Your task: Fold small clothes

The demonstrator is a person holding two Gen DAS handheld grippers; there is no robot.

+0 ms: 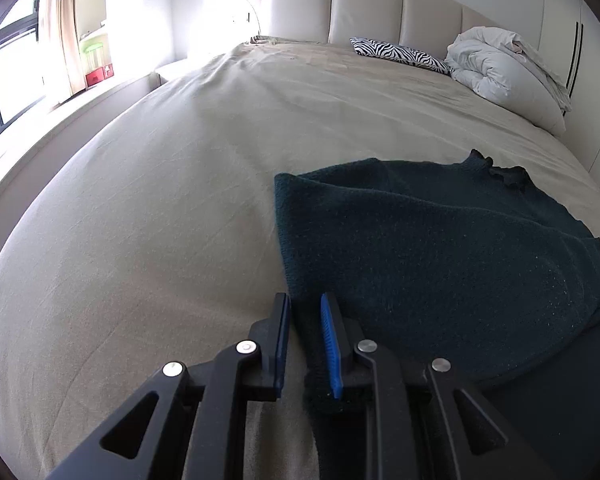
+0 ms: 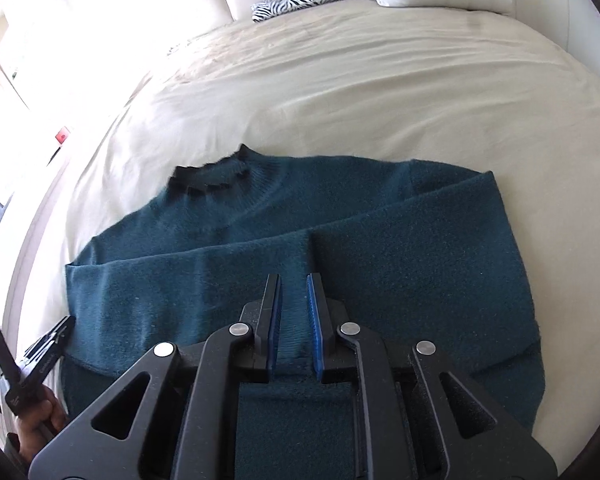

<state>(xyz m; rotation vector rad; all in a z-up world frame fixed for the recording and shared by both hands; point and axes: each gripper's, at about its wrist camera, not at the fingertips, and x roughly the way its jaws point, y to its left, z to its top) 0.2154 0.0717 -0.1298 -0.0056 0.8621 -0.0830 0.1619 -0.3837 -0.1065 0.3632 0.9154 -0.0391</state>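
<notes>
A dark teal knit sweater (image 2: 228, 276) lies flat on the beige bed sheet (image 2: 380, 92), collar (image 2: 212, 180) toward the headboard and both sleeves folded across the body. My right gripper (image 2: 294, 280) hovers low over the middle of it. Its jaws stand a narrow gap apart, and a ribbed sleeve cuff (image 2: 294, 340) shows in the gap, with no pad pressing on it. My left gripper (image 1: 306, 300) is at the sweater's (image 1: 440, 248) left edge, jaws slightly apart. The knit edge runs between its fingers without being pinched.
A zebra-print cushion (image 1: 400, 54) and a bundled white duvet (image 1: 504, 68) lie by the padded headboard (image 1: 364, 4). A window with a curtain (image 1: 60, 28) is at the left. Bare sheet (image 1: 160, 200) stretches left of the sweater. A hand (image 2: 40, 420) holds the left gripper's handle.
</notes>
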